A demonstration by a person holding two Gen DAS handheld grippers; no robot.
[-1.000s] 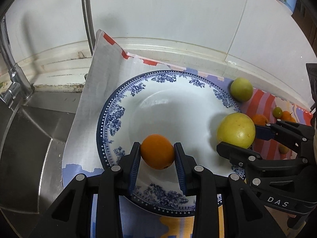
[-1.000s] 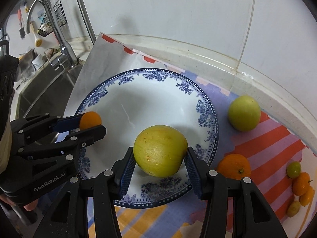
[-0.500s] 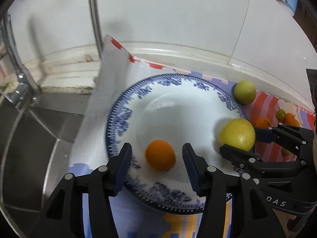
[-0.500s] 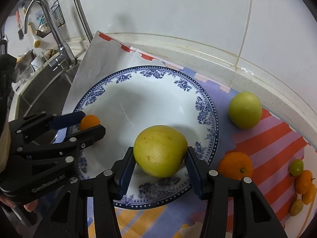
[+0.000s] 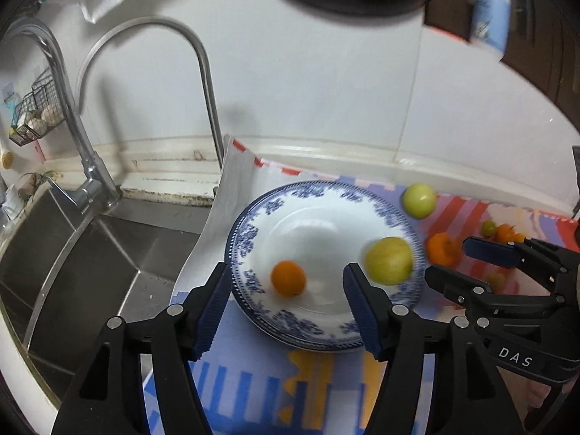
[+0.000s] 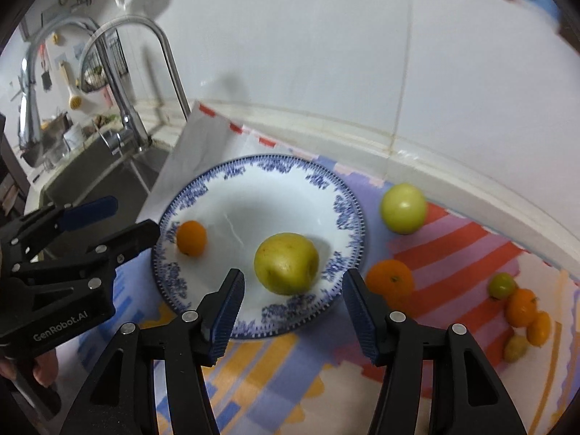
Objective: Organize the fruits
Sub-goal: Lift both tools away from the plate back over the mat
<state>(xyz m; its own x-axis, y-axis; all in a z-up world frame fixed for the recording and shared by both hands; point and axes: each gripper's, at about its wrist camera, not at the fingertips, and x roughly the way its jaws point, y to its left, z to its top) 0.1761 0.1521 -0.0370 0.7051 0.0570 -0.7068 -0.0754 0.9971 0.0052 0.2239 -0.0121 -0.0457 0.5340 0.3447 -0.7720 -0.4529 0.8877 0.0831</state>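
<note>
blue-patterned plate [image 6: 348, 195] held both fruits: the small orange [image 5: 288, 278] and the yellow fruit [image 6: 286, 263] lay on it, well apart. your left gripper [image 5: 286, 302] and right gripper [image 6: 291, 306] hung above them, jaws opening, pads clear of each fruit, nothing pinched.

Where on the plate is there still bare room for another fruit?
The plate is bare across its far half, behind the small orange and yellow fruit. The cloth's right end is crowded with small fruits.
</note>
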